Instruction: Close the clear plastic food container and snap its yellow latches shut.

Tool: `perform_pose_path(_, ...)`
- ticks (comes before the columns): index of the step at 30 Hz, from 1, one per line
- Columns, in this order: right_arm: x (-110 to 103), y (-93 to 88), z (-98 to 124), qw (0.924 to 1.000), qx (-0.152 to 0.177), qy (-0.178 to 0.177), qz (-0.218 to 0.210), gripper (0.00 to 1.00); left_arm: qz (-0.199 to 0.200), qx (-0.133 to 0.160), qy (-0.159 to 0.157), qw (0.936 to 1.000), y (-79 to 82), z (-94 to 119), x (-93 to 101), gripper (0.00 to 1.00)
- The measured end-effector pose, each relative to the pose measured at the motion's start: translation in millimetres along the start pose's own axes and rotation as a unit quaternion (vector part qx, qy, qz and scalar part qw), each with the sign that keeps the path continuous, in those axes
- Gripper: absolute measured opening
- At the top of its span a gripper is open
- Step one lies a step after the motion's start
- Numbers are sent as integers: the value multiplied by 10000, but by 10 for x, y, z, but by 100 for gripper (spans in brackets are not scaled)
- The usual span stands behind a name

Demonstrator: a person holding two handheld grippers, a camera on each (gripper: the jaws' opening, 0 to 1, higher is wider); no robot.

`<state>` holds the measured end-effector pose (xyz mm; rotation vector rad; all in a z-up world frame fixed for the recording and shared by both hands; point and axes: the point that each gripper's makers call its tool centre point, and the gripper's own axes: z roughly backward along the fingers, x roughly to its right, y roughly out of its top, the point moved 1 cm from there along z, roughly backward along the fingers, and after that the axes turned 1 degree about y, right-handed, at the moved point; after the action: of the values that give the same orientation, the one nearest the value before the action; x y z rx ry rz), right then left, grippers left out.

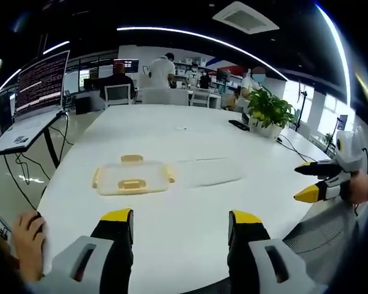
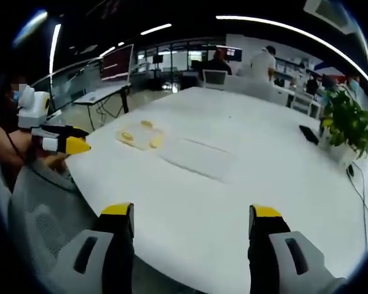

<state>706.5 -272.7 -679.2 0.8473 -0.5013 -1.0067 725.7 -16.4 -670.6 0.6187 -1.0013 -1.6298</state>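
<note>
Both grippers wait open and empty at the near edge of the white counter [image 1: 190, 131]; nothing of the task is started.

The left gripper [image 1: 182, 220] has its jaws wide apart and holds nothing; the right gripper [image 2: 191, 214] is the same. The lid with yellow latches [image 1: 133, 177] lies flat on the counter, a little left of centre. Just to its right lies a clear flat shape, probably the container base [image 1: 205, 171], but it is too faint to be sure. I judge the lid must first be put on, then the latches pressed shut.
</note>
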Motion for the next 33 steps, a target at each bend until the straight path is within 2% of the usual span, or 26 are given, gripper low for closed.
perform_pose_path(4,-84,3,-51,9991,-119,159,364,75,-66,-83,-92,9999,-10,-51,31,58)
perform_pose_path(13,-171,180,-298,9971,-246,548,470,74,18,-280,-189,9994,-65,-206,-93,58)
perform_pose_path(19,-196,342,-513,9945,-256,743,688,74,-341,-383,-322,9982,-61,-323,-295,57)
perform_pose_path(23,-212,460,-661,9931,-225,831,801,74,-408,-386,-324,9979,-12,-389,-480,57)
perform_pose_path(33,-284,680,-934,9890,-219,1056,1008,74,-662,-499,-446,9956,23,-535,-705,57)
